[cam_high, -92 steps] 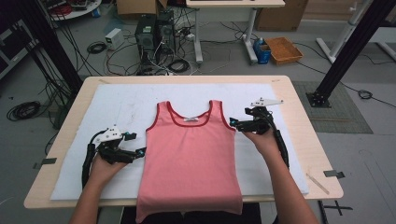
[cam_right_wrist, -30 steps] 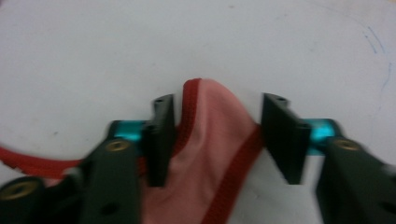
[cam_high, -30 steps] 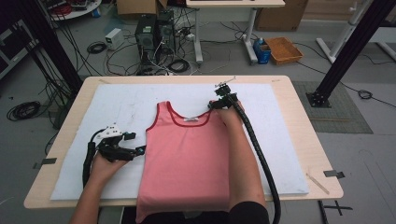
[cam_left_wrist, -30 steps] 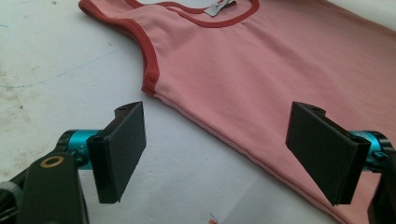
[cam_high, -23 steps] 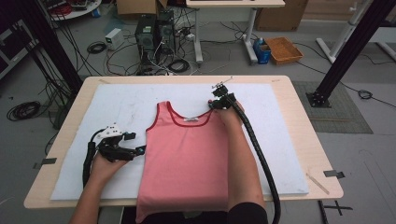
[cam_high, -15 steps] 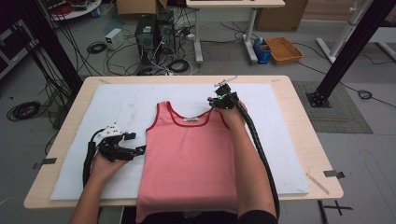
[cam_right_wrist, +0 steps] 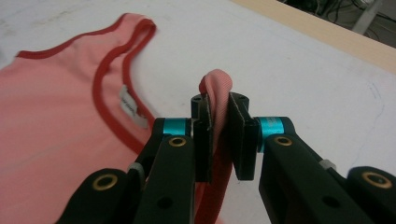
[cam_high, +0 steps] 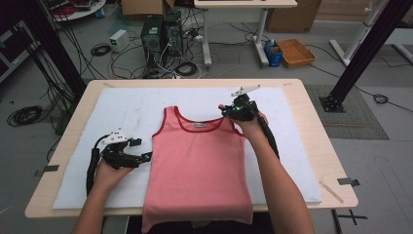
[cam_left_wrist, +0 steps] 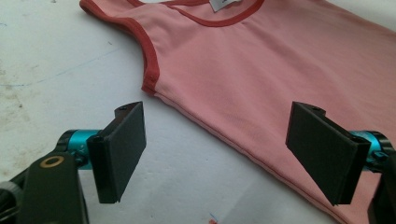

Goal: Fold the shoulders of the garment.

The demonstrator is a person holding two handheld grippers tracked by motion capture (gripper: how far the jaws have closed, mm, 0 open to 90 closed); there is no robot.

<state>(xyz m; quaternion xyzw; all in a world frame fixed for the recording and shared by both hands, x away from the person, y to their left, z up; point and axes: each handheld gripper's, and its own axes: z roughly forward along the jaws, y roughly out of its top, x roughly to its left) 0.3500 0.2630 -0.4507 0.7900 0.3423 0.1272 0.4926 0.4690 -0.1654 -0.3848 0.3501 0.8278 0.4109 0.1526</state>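
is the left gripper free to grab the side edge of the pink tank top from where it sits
Probably yes. The left gripper has its jaws wide open with nothing between them, and the pink tank top has its side seam lying flat on the white mat just ahead, with nothing in between.

White mat (cam_high: 122, 112); wooden table (cam_high: 311, 122); floor cables (cam_high: 170, 68)

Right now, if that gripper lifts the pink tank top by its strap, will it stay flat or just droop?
Probably droop: the strap already bunches into a soft fold between the right gripper's pads. The pink tank top lies thin and flat on the white mat, its hem hanging over the table edge, so it likely is light and floppy. It seems unlikely to slip from the grip.
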